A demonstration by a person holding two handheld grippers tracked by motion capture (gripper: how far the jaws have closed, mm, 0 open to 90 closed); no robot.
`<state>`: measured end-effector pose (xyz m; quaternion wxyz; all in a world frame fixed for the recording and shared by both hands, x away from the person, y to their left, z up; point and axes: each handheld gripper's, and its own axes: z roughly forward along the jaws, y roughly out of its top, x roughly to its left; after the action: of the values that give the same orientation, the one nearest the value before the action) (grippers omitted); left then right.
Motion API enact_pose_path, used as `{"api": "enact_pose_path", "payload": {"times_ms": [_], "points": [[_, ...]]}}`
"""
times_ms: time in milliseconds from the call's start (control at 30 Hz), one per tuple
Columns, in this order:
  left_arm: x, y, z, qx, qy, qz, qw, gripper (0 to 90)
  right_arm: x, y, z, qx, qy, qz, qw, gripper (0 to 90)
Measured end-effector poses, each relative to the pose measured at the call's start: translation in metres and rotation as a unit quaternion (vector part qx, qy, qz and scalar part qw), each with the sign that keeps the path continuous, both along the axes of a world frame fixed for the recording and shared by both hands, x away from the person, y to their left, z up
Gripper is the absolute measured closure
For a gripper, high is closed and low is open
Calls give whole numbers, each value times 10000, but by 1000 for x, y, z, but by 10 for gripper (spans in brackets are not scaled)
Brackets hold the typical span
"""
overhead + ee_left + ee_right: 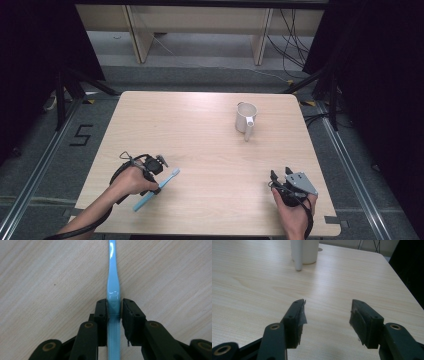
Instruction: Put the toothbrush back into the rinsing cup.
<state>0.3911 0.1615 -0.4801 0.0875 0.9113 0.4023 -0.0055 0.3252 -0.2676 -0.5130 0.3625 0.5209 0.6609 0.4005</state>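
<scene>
My left gripper (pixel 114 308) pinches the blue toothbrush (pixel 113 285) flat on the table (pixel 200 145) — grasp step. Right gripper (pixel 327 312) gapes, empty. Next, probably: lift toward the white mug (pixel 246 118).

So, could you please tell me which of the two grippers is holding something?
The left gripper: its jaws are shut on the blue toothbrush. The right gripper has its jaws spread apart over bare table.

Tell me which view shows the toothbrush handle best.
The left gripper view: the toothbrush handle runs up the middle, close and sharp, with the left gripper shut on it. The high view shows the whole toothbrush, small, lying on the table.
</scene>
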Motion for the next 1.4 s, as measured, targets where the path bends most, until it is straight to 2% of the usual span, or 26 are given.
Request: {"api": "enact_pose_path", "payload": {"times_ms": [167, 200, 233, 267, 300, 367, 467, 500, 567, 600, 700, 767, 833, 867, 900, 1000, 1167, 1200, 1233, 1300, 1400], "points": [[0, -2, 0, 121, -46, -153, 9998, 753, 0, 1, 0, 18, 14, -48, 10000, 459], [1, -2, 0, 200, -92, -314, 9993, 755, -1, 1, 0, 62, 39, -67, 10000, 459], [-1, -4, 0, 214, -68, -237, 9995, 760, 0, 2, 0, 80, 18, -56, 10000, 458], [0, -5, 0, 293, -121, -367, 9988, 764, -1, 2, 0, 71, 57, -74, 9999, 458], [-1, -6, 0, 311, -148, -365, 9987, 765, 0, 0, 0, -9, 1, 3, 10000, 457], [-1, -7, 1, 405, -130, -412, 9982, 768, 1, 0, 0, 17, -4, 28, 10000, 457], [-2, -8, 2, 431, -148, -418, 9981, 770, 0, 0, 0, 5, -1, -21, 10000, 457], [-2, -8, 2, 444, -177, -432, 9979, 772, 1, 0, 0, -84, -18, 14, 10000, 458], [-3, -8, 1, 440, -191, -431, 9979, 774, 1, 0, 0, -66, -10, 2, 10000, 458], [-3, -9, 2, 455, -194, -479, 9976, 774, 2, -1, 0, -230, -74, 42, 9997, 459], [-2, -8, 1, 418, -205, -564, 9973, 777, 1, 1, 0, -55, 20, 45, 10000, 459], [-2, -7, 1, 387, -219, -600, 9972, 778, 2, -1, 0, -208, -87, 27, 9997, 459], [-3, -6, 1, 344, -223, -563, 9976, 778, 2, -1, 0, -230, -72, 41, 9997, 459], [-3, -6, 1, 344, -223, -563, 9976, 778, 2, -1, 0, -230, -72, 41, 9997, 459], [-3, -5, 1, 313, -209, -569, 9977, 778, 0, 2, 0, -51, 56, -36, 10000, 460], [-4, -3, 1, 247, -270, -584, 9976, 778, 0, 3, 0, -53, 83, -29, 9999, 461], [-4, -1, 2, 177, -254, -563, 9979, 779, 0, 2, 0, -53, 63, -52, 10000, 461], [-4, 0, 3, 131, -296, -559, 9979, 779, 2, 0, 0, -212, -39, 4, 9998, 460], [-4, 1, 5, 139, -328, -575, 9977, 778, 0, 2, 0, -45, 57, -63, 10000, 461], [-4, 2, 8, 122, -354, -573, 9977, 779, 1, 1, 0, -146, 7, -18, 9999, 460], [-4, 2, 10, 60, -429, -558, 9975, 779, 0, 2, 0, -66, 47, -53, 10000, 461]]}}
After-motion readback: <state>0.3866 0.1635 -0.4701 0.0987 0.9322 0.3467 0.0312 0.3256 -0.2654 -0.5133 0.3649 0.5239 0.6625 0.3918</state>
